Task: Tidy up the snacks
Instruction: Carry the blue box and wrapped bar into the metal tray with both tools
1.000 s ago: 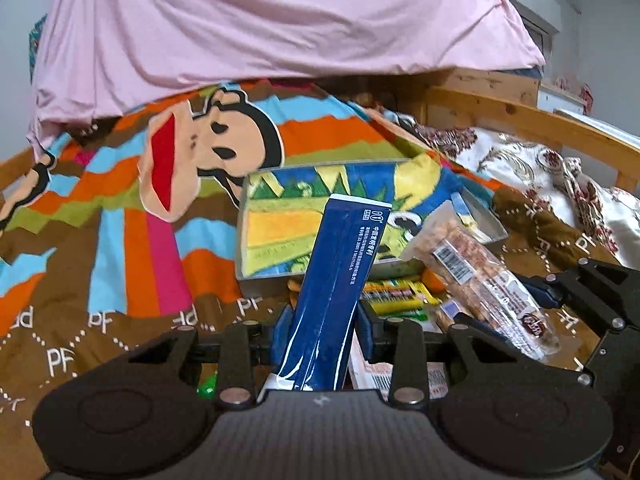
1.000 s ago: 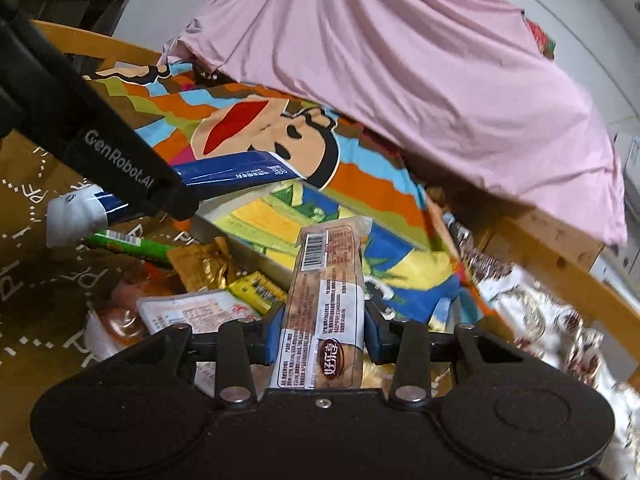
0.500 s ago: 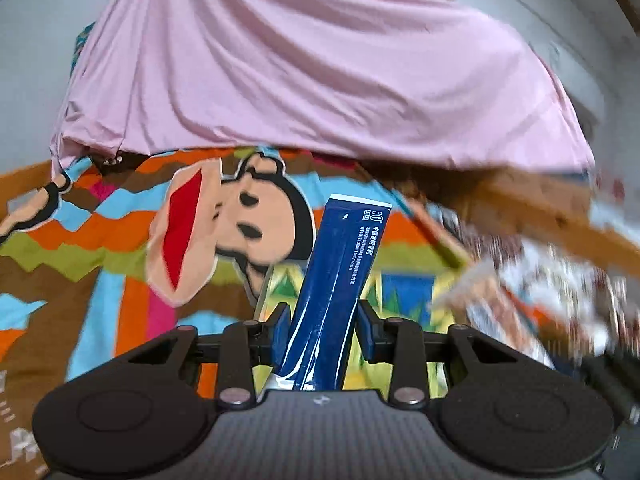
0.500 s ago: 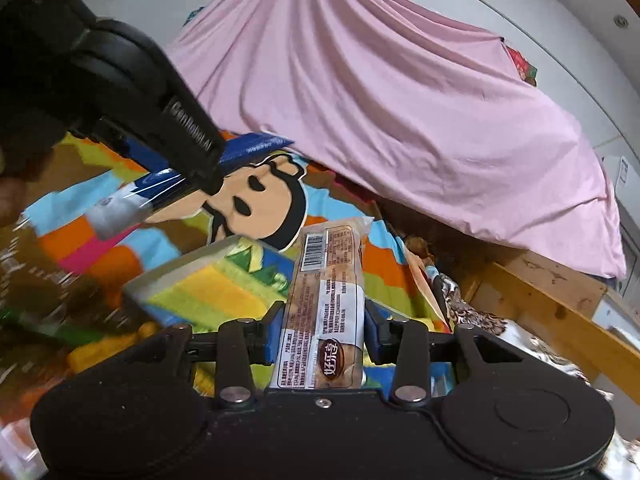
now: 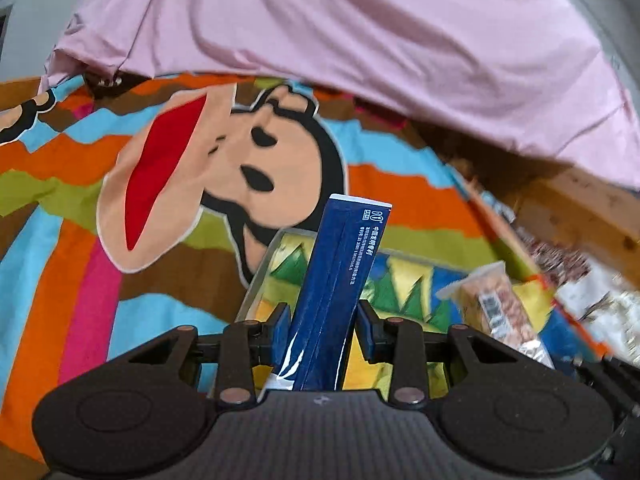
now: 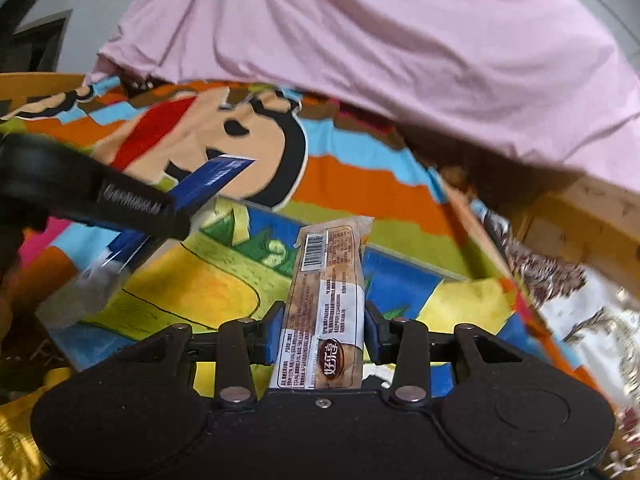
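A blue snack packet (image 5: 340, 292) is pinched between the blue pads of the left gripper (image 5: 323, 330), standing up out of the jaws and leaning slightly right. A clear-wrapped brown snack bar (image 6: 326, 304) with a barcode at its far end is clamped the same way in the right gripper (image 6: 324, 334), pads pressed on both long sides. Both packets are held above a shallow box (image 6: 208, 288) with a yellow, green and blue cartoon print inside, which lies on a striped cartoon bedspread (image 5: 248, 160). In the right wrist view the left gripper (image 6: 132, 208) is seen at the left, over the box's left edge, with the blue snack packet (image 6: 212, 178) sticking out past it. In the left wrist view the clear-wrapped brown snack bar (image 5: 492, 308) is seen at the right, over the box (image 5: 256, 284). A pink sheet (image 5: 360, 40) is draped behind the bedspread; a wooden bed frame (image 5: 580, 208) is seen at the right. Some gold wrappers (image 6: 16, 440) are blurred at the lower left of the right view.
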`<state>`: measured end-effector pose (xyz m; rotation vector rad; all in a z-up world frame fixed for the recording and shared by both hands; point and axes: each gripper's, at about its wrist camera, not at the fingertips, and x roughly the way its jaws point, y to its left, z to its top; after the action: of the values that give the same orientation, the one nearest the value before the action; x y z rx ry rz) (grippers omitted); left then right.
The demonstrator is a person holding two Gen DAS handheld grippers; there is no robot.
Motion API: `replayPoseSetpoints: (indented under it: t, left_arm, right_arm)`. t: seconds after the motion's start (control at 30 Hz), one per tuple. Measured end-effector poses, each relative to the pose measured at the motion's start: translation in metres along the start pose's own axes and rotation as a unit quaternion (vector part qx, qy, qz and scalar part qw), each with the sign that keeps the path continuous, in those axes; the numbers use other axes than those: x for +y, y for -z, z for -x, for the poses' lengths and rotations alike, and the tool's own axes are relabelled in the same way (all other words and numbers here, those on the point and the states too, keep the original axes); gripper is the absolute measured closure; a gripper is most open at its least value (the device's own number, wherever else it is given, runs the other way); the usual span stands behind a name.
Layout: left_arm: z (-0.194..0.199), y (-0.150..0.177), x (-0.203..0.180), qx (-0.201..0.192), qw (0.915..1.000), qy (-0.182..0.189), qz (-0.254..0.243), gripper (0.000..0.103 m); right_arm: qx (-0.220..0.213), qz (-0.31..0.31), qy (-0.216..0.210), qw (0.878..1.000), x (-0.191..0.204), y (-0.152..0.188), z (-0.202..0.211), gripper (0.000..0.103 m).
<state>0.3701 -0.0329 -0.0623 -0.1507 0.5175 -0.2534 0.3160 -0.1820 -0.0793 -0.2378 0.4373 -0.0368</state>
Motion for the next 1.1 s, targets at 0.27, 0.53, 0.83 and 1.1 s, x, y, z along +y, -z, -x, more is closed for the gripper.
replayPoseSetpoints:
  t: [0.27,0.53,0.83,1.1]
  left_arm:
    - [-0.023,0.010,-0.003,0.027,0.9993,-0.008,-0.024,0.065]
    - [-0.039,0.017,-0.002,0.065,0.9978,-0.003,-0.012,0.065]
    - [-0.046,0.023,-0.004,0.084,0.9964,0.001,-0.013,0.063]
    - [-0.042,0.019,-0.005,0.094,0.9955,0.009,-0.004,0.044]
  right_arm:
    - [0.059,-0.036,-0.001,0.998,-0.008,0.004,-0.023,0.061]
    - [0.087,-0.047,-0.002,0.995,-0.013,0.009,-0.029,0.061]
    - [0.102,-0.054,-0.002,0.993,-0.016,0.013,-0.032,0.061]
    - [0.094,-0.067,0.008,0.993,-0.025,0.007,-0.018,0.045]
